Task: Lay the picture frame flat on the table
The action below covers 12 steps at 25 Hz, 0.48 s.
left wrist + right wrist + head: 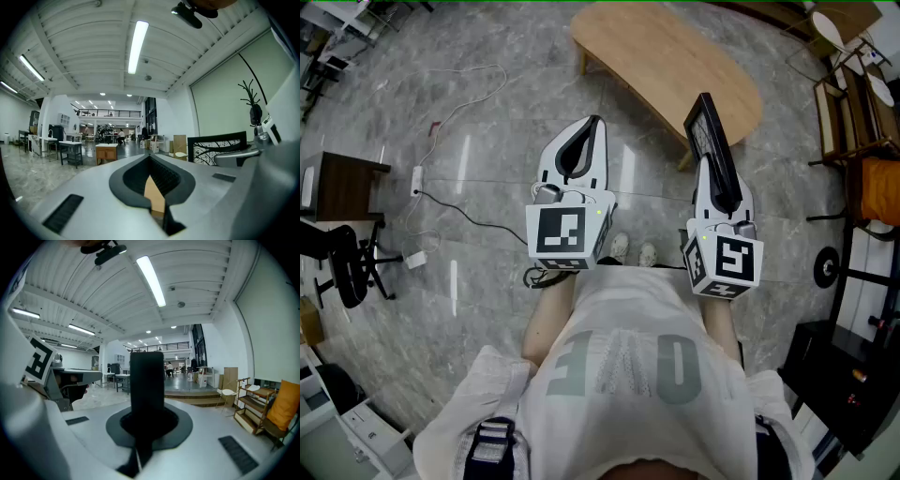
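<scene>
At the far left of the head view a dark desk (342, 187) stands on the grey marble floor (487, 122), with a black office chair (347, 267) just in front of it. Beside them a white power strip (416, 178) lies on the floor, and a black cable (478, 217) runs from it toward the person.

The left gripper (594, 127) is raised in front of the person's chest. Its jaws meet at the tips with only the bowed gap behind them, and nothing is held; in the left gripper view a sliver of tan wood shows through that gap. Between the two grippers, lower down, the person's shoes (633, 249) show on the floor.

The light wooden surface (656, 56) lies ahead, running from the upper middle toward the right, and its top is bare. The picture frame (705, 127) is not on it. The right gripper (712, 173) has its jaws closed on the frame's lower edge and holds it up in the air, standing on edge. In the head view it overlaps the near right end of the surface. The right gripper view shows the frame edge-on as a black upright slab rising from the jaws, and the left gripper view shows its face, a black branch pattern on white.

At the far right a wooden shelf (844, 112) stands beside an orange cushion (881, 187).
</scene>
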Each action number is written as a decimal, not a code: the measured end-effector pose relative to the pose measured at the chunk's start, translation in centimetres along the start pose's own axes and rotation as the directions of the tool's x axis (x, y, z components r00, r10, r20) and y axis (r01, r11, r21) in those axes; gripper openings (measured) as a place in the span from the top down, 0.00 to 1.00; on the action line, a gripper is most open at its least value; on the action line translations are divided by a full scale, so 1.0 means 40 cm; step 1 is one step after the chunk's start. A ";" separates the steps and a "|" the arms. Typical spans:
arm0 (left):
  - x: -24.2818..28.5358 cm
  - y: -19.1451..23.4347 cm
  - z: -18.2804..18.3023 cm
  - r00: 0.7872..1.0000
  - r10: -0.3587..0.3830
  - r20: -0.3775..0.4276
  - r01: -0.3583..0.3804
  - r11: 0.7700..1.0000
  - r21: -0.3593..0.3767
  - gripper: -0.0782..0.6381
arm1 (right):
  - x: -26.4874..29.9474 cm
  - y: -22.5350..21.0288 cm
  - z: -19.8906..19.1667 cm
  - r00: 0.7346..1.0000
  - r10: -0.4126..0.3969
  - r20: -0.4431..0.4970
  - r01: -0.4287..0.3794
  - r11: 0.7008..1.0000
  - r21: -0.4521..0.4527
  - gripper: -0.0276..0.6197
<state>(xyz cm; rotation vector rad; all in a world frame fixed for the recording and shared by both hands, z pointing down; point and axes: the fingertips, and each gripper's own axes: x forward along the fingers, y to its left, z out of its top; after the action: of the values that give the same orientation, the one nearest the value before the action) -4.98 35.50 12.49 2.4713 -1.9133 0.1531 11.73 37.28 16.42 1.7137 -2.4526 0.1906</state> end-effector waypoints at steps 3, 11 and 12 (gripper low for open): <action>0.010 -0.003 0.014 0.999 -0.028 0.028 0.027 0.999 0.040 0.88 | 0.008 -0.005 0.016 1.000 0.005 0.012 -0.004 1.000 -0.027 0.93; 0.032 0.047 0.048 0.997 0.003 0.073 -0.008 0.998 0.066 0.88 | 0.038 -0.005 0.058 0.999 -0.004 0.037 0.006 0.997 -0.071 0.93; 0.025 0.052 0.041 0.998 0.003 0.070 -0.007 0.998 0.055 0.88 | 0.039 -0.001 0.056 0.999 -0.006 0.036 0.009 0.997 -0.070 0.93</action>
<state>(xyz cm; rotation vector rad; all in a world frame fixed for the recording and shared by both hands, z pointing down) -6.63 33.89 10.82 2.5398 -1.9681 0.1227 11.13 35.42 14.51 1.7115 -2.4466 0.0725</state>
